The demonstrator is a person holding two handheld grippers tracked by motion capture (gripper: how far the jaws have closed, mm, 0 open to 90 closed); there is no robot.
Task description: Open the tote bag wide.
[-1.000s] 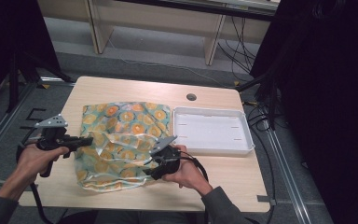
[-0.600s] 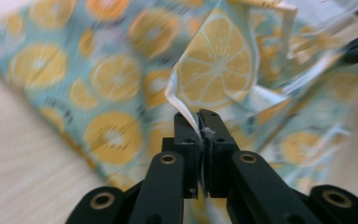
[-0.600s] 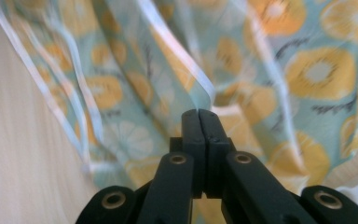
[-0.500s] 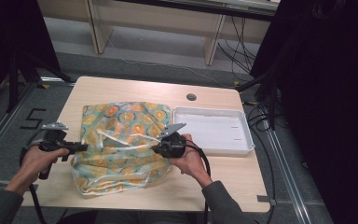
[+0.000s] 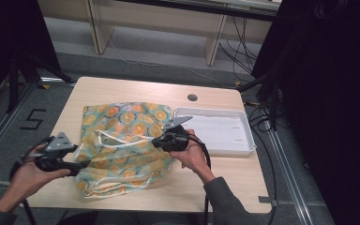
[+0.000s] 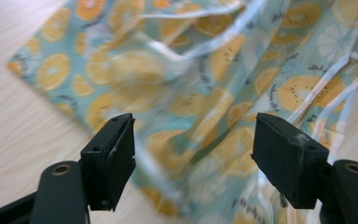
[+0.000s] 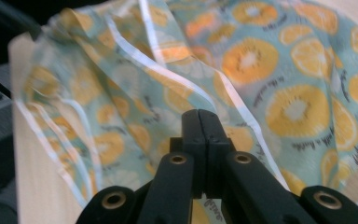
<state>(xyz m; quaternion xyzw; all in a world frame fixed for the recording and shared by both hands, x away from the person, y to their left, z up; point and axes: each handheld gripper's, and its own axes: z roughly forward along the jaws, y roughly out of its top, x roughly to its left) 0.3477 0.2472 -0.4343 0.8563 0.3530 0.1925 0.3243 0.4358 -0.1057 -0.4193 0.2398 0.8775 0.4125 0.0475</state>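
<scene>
Dim room, soft light, blurred close-ups

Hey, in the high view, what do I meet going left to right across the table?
Left gripper with its jaws apart → orange-slice patterned cloth → right gripper, jaws shut on the cloth's edge → white tray.
</scene>
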